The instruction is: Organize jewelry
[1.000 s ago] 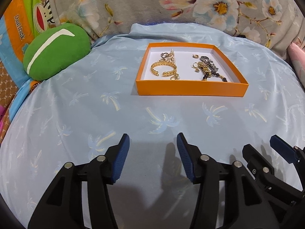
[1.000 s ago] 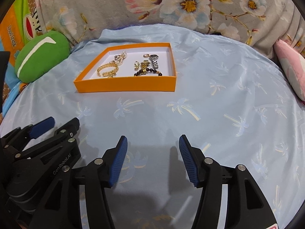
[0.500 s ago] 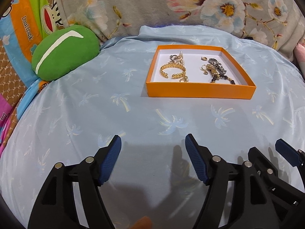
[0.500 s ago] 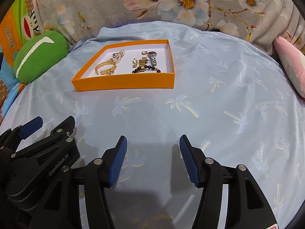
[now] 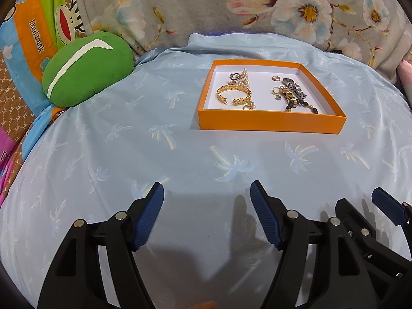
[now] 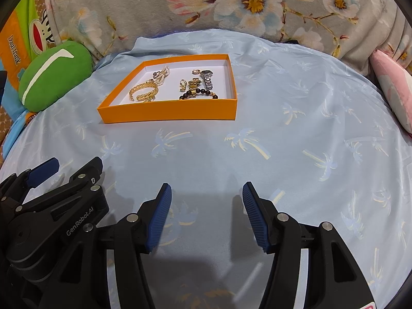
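Observation:
An orange tray (image 5: 270,122) with a white floor sits on the blue palm-print sheet, far ahead of both grippers; it also shows in the right wrist view (image 6: 167,113). In it lie a gold cuff bracelet (image 5: 233,95), a pearl piece (image 5: 243,78), a silver watch (image 5: 293,87), a dark bead bracelet (image 5: 301,104) and small gold rings. My left gripper (image 5: 206,216) is open and empty above the sheet. My right gripper (image 6: 206,213) is open and empty, beside the left one.
A green round cushion (image 5: 87,68) lies at the left of the sheet. A floral blanket (image 5: 257,7) runs along the back. A pink pillow (image 6: 394,87) is at the right edge. A cartoon-print cloth (image 5: 33,36) is at far left.
Both grippers have drawn back a little and turned slightly left; the left jaws have opened wider. The tray and jewelry have not moved.

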`<state>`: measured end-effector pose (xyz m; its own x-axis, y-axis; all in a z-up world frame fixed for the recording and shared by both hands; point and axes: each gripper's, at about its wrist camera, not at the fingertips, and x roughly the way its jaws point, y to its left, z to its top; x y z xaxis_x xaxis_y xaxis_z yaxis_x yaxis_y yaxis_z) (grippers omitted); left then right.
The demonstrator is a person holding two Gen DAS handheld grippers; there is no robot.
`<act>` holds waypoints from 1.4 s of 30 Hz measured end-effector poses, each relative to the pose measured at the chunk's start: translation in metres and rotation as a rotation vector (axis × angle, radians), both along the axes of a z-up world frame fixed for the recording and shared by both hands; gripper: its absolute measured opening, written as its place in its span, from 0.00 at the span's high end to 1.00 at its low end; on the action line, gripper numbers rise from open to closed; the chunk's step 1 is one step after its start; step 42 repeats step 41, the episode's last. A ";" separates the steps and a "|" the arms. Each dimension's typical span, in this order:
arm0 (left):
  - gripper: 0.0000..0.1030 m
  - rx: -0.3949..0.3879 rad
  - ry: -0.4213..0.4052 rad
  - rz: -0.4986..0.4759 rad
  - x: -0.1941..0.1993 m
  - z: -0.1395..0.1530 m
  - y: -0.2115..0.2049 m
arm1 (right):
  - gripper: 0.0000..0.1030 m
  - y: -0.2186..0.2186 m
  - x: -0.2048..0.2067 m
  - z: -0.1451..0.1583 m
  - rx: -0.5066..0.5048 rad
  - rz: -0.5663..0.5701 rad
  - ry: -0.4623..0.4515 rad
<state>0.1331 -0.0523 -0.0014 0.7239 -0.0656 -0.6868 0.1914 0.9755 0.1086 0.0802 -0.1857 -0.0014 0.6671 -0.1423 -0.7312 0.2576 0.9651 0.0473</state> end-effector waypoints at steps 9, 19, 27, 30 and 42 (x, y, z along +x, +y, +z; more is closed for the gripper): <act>0.35 0.002 -0.002 0.001 0.000 0.000 0.000 | 0.44 0.000 0.000 0.000 0.000 0.000 0.000; 0.35 0.001 -0.006 0.002 0.000 0.001 0.002 | 0.44 0.001 0.000 0.001 0.001 0.001 -0.002; 0.35 0.004 -0.010 0.004 -0.001 0.002 0.002 | 0.44 0.001 0.000 0.001 0.000 0.000 -0.002; 0.35 0.005 -0.011 0.005 -0.001 0.002 0.003 | 0.44 0.002 0.000 0.002 -0.002 0.001 -0.003; 0.35 0.017 -0.016 0.017 -0.001 0.003 0.003 | 0.44 0.001 0.000 0.003 -0.011 -0.007 -0.001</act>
